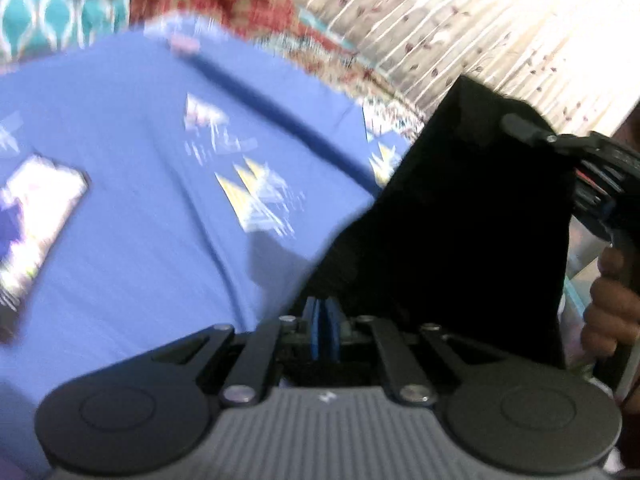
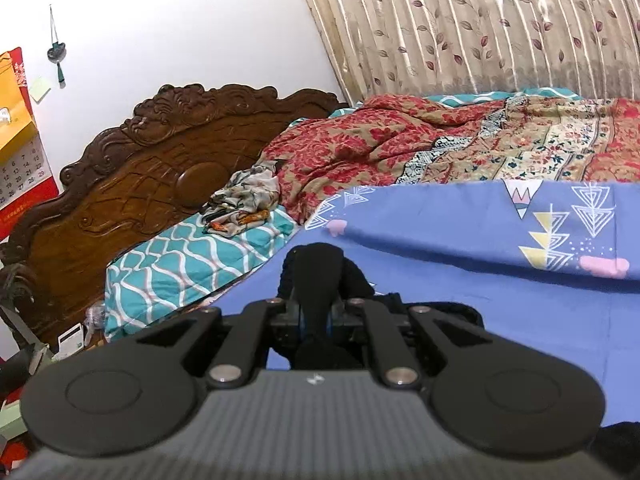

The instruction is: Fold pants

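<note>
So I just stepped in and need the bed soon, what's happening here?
A person is folding black pants on a bed covered by a blue patterned sheet, with a handheld gripper in each hand. The left gripper is shut on one part of the dark fabric, and the right gripper is shut on another bunch of it. The pants hang lifted between the two, above the sheet, so the fold is not yet laid down. A red floral blanket lies heaped behind.

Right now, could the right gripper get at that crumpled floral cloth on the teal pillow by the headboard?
Probably not as things stand. The right gripper is shut on the black pants, so its jaws are taken. The way itself looks free: only open blue sheet lies between it and the floral cloth on the teal pillow.
</note>
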{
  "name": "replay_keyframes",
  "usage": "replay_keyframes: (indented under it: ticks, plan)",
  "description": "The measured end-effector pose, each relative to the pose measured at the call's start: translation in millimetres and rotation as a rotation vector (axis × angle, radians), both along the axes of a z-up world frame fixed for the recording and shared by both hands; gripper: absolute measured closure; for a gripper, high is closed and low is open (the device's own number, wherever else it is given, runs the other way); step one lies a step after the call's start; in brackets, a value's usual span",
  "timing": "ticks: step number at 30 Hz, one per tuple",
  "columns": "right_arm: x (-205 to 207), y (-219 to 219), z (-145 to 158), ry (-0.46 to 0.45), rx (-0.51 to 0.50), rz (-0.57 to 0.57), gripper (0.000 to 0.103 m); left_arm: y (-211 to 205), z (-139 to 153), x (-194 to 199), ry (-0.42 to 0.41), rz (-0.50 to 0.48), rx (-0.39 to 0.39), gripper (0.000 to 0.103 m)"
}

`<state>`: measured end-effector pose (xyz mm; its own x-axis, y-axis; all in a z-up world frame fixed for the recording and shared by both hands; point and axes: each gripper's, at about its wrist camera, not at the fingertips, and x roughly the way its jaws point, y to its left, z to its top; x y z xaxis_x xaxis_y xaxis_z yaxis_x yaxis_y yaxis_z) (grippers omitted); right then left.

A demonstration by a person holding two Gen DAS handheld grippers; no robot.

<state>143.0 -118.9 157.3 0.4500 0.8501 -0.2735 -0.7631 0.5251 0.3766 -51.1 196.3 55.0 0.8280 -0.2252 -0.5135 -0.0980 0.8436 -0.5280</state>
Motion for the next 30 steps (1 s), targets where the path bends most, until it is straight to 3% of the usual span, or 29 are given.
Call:
replay_keyframes:
  ticks: [1,3,4,7,9,12,15,16,17,18,19,20,21,26,28,29,30]
  plan:
    - [2.2,-0.5,-1.6,0.003,-0.006,-0.002,0.092,2.6,2.0,0.2,-0.008,0.001,0.017,0.08]
    - [7.7,-2.7,-4.6,0.015,-0.022,-0.012,0.092,1.6,7.4,6.3,-0.03,0.004,0.049,0.057]
    - [8.7,-2.8,-4.4,0.019,-0.026,-0.017,0.092,-1.3,12.2,14.4,-0.061,-0.022,0.084,0.054]
    - [8.9,-8.2,-1.7,0.02,-0.021,-0.008,0.092,-16.5,17.3,42.6,-0.135,-0.133,0.241,0.028]
    - [4.5,-7.5,2.1,0.009,-0.023,0.007,0.092,-29.8,17.1,60.5,-0.164,-0.203,0.318,0.001]
    - [0.3,-7.4,7.1,-0.002,-0.03,0.035,0.092,-41.0,13.3,90.5,-0.197,-0.327,0.384,0.0]
    - [-3.0,-7.4,9.6,-0.003,-0.03,0.056,0.092,-49.4,3.8,116.3,-0.185,-0.458,0.323,0.002]
    - [-4.3,-5.5,9.9,-0.002,-0.029,0.058,0.092,-53.6,-0.4,123.6,-0.191,-0.504,0.303,0.008]
    - [-5.0,-4.9,10.6,-0.003,-0.028,0.063,0.092,-59.5,-4.5,126.6,-0.187,-0.532,0.296,0.039]
    - [-5.1,-4.9,11.4,-0.004,-0.028,0.069,0.092,-61.5,-8.5,132.4,-0.165,-0.539,0.299,0.056]
    - [-4.8,-4.9,12.3,-0.006,-0.03,0.072,0.092,-61.0,-13.3,137.7,-0.139,-0.541,0.292,0.058]
    - [-3.9,-3.9,12.3,-0.007,-0.036,0.073,0.092,-58.4,-16.4,140.8,-0.134,-0.524,0.289,0.073]
    - [-2.9,-2.5,11.3,-0.012,-0.046,0.07,0.092,-54.8,-17.0,142.1,-0.124,-0.5,0.29,0.079]
    - [0.3,-4.0,2.8,-0.002,0.002,0.064,0.092,-27.6,-7.3,144.4,0.016,-0.324,0.193,0.079]
    - [-1.8,-3.4,-5.4,0.011,0.031,0.081,0.092,-24.8,-10.8,154.9,0.098,-0.273,0.164,0.074]
    - [-3.0,-2.1,-10.5,0.022,0.035,0.083,0.092,-25.1,-17.5,163.9,0.154,-0.241,0.155,0.06]
    - [-4.6,-0.3,-21.0,0.048,0.037,0.081,0.092,-26.0,-26.6,172.5,0.21,-0.211,0.153,0.037]
